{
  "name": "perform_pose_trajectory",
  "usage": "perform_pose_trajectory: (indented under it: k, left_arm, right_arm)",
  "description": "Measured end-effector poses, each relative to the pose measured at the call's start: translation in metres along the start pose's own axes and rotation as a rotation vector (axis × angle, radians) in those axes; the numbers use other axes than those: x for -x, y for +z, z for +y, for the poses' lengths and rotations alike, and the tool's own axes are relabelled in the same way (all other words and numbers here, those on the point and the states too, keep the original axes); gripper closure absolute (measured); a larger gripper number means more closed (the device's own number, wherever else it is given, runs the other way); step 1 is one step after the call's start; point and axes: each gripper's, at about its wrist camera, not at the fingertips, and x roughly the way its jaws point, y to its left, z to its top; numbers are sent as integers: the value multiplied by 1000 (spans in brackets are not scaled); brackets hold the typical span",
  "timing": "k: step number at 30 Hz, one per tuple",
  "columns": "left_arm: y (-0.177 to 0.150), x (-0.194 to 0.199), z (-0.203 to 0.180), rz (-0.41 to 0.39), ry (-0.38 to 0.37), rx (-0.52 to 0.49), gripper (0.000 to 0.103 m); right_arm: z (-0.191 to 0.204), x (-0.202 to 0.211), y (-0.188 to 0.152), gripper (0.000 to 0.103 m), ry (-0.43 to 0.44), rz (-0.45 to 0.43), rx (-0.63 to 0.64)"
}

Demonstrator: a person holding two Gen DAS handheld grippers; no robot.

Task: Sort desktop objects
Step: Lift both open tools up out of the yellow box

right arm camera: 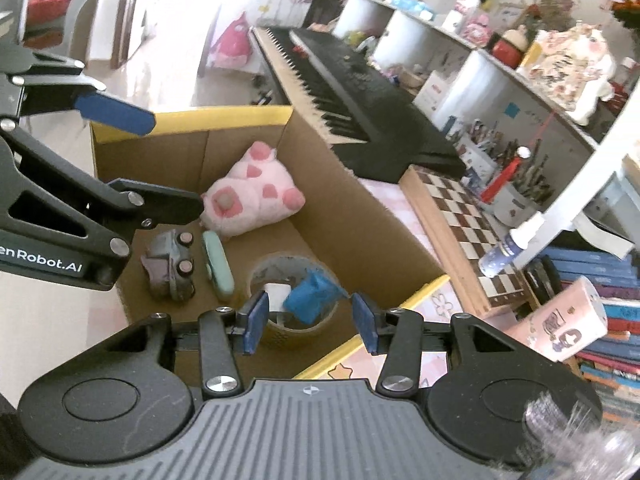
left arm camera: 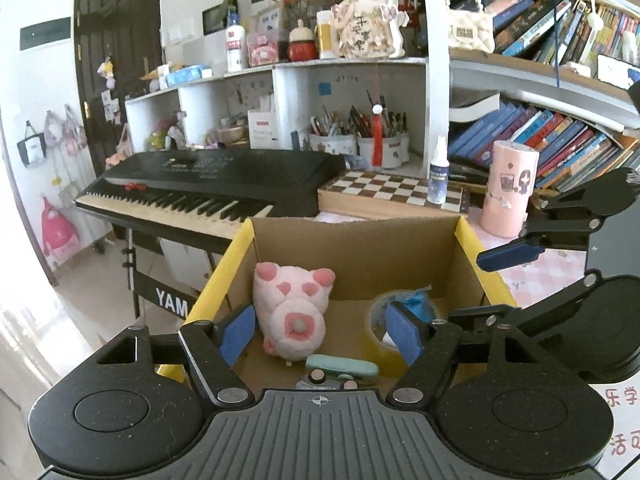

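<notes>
An open cardboard box (left arm camera: 360, 248) with yellow flaps holds a pink plush pig (left arm camera: 292, 308), a yellow tape roll (left arm camera: 380, 356) with a crumpled blue thing (left arm camera: 420, 304) in its middle, a teal case (left arm camera: 344, 366) and a grey toy car (left arm camera: 320, 380). My left gripper (left arm camera: 321, 334) hangs over the box, open, its pads clear of the pig beyond them. My right gripper (right arm camera: 310, 322) is open above the tape roll (right arm camera: 280, 264) and the blue thing (right arm camera: 312, 298), touching neither. The pig (right arm camera: 252, 196), case (right arm camera: 218, 268) and car (right arm camera: 172, 268) lie further left.
A black keyboard (left arm camera: 208, 188) stands behind the box. A chessboard (left arm camera: 392, 192) with a spray bottle (left arm camera: 439, 172) and a pink cylinder (left arm camera: 508, 188) sit on the pink tablecloth to the right. Shelves of books (left arm camera: 540, 136) and pen pots fill the back.
</notes>
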Motion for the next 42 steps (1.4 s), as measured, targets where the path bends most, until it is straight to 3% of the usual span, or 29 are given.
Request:
perform_pose_trajectory:
  k: [11, 18, 28, 42]
  left_arm:
    - [-9, 29, 11, -45, -6, 27, 28]
    - [-22, 47, 20, -52, -17, 40, 28]
    - [-47, 76, 34, -34, -32, 55, 28]
    - [-76, 112, 41, -17, -45, 50, 27]
  right_arm:
    - [12, 49, -8, 59, -108, -95, -147]
    - [18, 78, -25, 59, -184, -130, -355]
    - [53, 111, -54, 59, -304, -118, -548]
    - [117, 141, -87, 58, -352, -80, -660]
